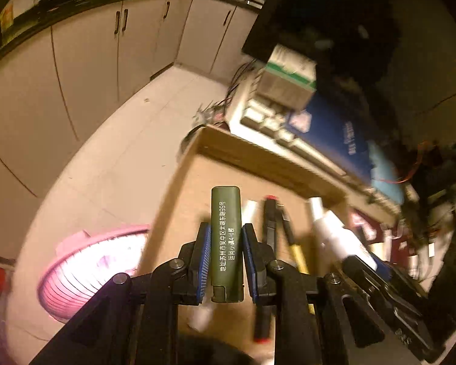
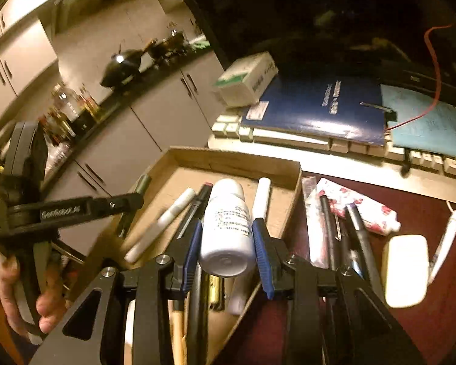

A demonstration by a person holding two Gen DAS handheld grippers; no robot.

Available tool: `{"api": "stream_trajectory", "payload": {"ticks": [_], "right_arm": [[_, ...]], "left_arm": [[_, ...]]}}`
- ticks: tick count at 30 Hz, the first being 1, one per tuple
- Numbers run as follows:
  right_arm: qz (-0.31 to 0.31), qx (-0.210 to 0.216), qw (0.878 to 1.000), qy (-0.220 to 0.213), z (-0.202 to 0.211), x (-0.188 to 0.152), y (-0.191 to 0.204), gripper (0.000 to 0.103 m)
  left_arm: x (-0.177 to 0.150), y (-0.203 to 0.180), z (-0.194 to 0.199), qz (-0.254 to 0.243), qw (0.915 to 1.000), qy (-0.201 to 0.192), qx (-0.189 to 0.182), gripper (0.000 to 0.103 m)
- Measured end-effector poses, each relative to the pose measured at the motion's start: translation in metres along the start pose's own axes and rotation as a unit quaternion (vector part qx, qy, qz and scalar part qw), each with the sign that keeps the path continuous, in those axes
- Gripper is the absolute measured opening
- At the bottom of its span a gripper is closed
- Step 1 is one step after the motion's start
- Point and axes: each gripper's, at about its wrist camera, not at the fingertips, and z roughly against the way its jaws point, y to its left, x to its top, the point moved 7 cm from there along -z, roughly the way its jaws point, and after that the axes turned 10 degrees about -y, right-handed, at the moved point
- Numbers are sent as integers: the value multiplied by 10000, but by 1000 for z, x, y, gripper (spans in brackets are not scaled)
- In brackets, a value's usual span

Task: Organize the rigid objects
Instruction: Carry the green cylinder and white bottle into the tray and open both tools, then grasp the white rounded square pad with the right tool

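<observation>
Left gripper (image 1: 227, 243) clamped on one olive-green lighter (image 1: 226, 237); right gripper (image 2: 227, 243) clamped on one white bottle (image 2: 227, 228). Both held over one cardboard box (image 2: 240, 162) containing two white markers (image 2: 159, 228), beside one keyboard (image 2: 291, 141).

The pink basket (image 1: 85, 270) is cut off by the left gripper's (image 1: 227, 237) frame. Motion blur smears the keyboard (image 1: 276, 133) and blue book (image 1: 334, 127) at the desk's far edge; the book's title is illegible. The white bottle's (image 2: 228, 228) label print is too small to read. The batteries (image 2: 215, 292) are partly hidden beneath it.
</observation>
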Motion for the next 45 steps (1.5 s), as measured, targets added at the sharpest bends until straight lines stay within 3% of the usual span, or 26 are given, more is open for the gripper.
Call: {"api": "stream_trajectory", "payload": {"ticks": [6, 11, 14, 16, 18, 22, 25, 29, 33, 37, 45], "right_arm": [[270, -103, 9995, 110, -16, -12, 0, 33], [435, -100, 9989, 162, -21, -16, 4, 34], [528, -126, 9984, 126, -21, -17, 7, 35], [464, -5, 9988, 126, -19, -17, 8, 41], [351, 163, 9992, 80, -16, -16, 9, 44], [349, 499, 9979, -234, 3, -8, 14, 44], [244, 805, 9957, -398, 36, -8, 14, 44], [-98, 1081, 9929, -494, 84, -25, -4, 46], [-497, 626, 9958, -440, 114, -38, -53, 51], [-464, -234, 9979, -375, 124, -24, -100, 56], [-372, -709, 9964, 279, 69, -12, -137, 56]], "left_arm": [[-2, 7, -25, -326, 9981, 295, 435, 21], [-3, 4, -28, -543, 9963, 210, 633, 22], [-2, 0, -29, -518, 9972, 187, 503, 36], [-1, -4, -27, -522, 9979, 133, 354, 57], [-1, -8, -20, -410, 9989, 88, 215, 63], [-5, -17, 14, -398, 9983, -314, 291, 63], [-20, -39, 58, -323, 9965, -776, -10, 73], [-54, -66, 87, -105, 9932, -1001, -591, 89], [-91, -97, 88, 78, 9907, -944, -974, 89], [-107, -125, 89, -49, 9900, -955, -1040, 89], [-123, -142, 87, -343, 9919, -831, -894, 89]]}}
